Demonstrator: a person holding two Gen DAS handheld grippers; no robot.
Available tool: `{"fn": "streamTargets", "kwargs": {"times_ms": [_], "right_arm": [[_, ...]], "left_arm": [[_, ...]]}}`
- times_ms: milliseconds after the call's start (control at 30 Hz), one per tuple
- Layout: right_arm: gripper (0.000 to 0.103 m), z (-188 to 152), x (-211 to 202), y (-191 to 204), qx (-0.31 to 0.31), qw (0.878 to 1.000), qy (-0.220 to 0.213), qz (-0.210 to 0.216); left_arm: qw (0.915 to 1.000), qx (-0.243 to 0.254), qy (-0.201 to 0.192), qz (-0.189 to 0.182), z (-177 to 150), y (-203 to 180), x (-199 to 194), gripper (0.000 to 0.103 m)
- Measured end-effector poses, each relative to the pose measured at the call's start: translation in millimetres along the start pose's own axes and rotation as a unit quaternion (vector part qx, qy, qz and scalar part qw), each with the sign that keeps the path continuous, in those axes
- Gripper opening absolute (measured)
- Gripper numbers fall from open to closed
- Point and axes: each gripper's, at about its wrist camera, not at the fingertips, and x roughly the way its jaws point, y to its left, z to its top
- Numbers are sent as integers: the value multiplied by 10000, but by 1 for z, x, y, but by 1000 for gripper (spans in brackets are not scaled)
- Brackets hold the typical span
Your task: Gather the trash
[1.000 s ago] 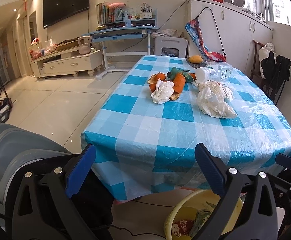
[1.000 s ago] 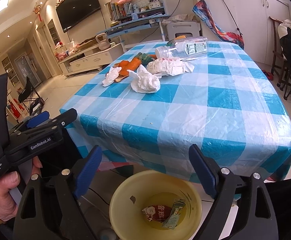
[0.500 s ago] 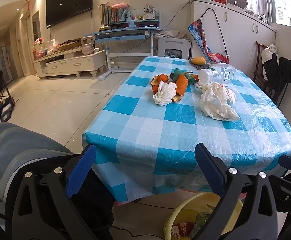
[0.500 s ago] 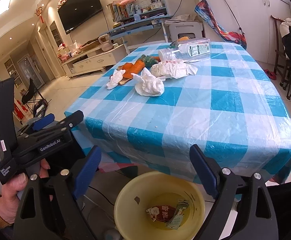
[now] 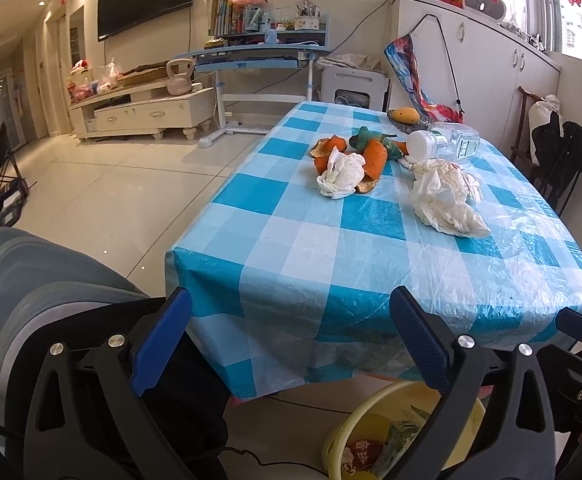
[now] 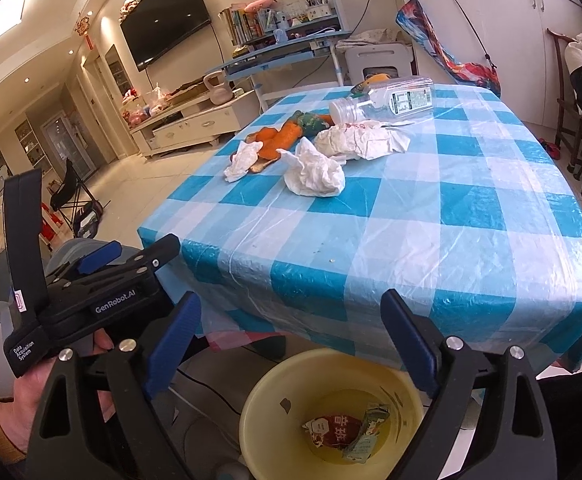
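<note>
Both hand-held grippers gape empty; the right one [image 6: 291, 340] partly hides the yellow bin [image 6: 267, 408] (wrappers inside).

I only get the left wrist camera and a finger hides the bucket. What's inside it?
Observer: The right wrist view shows the bucket almost whole. Two wrappers lie at the bottom, one red and one green.
Operator: Is my right gripper holding something?
Observer: No. The right gripper is open and empty, and the bucket shows between its fingers.
Operator: I count two tissues. Right?
Observer: Three. Your big heap is really two: a crumpled tissue in front and a flat tissue behind it. The small tissue lies by the peel.
</note>
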Motion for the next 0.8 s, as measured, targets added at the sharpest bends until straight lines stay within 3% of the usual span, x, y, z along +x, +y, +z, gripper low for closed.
{"fn": "streamTargets", "kwargs": {"times_ms": [800], "right_arm": [[88,3,14,5,-131,9997,88,-165]], "left_arm": [[9997,-171,-70,-167,4,9,-2,95]]}}
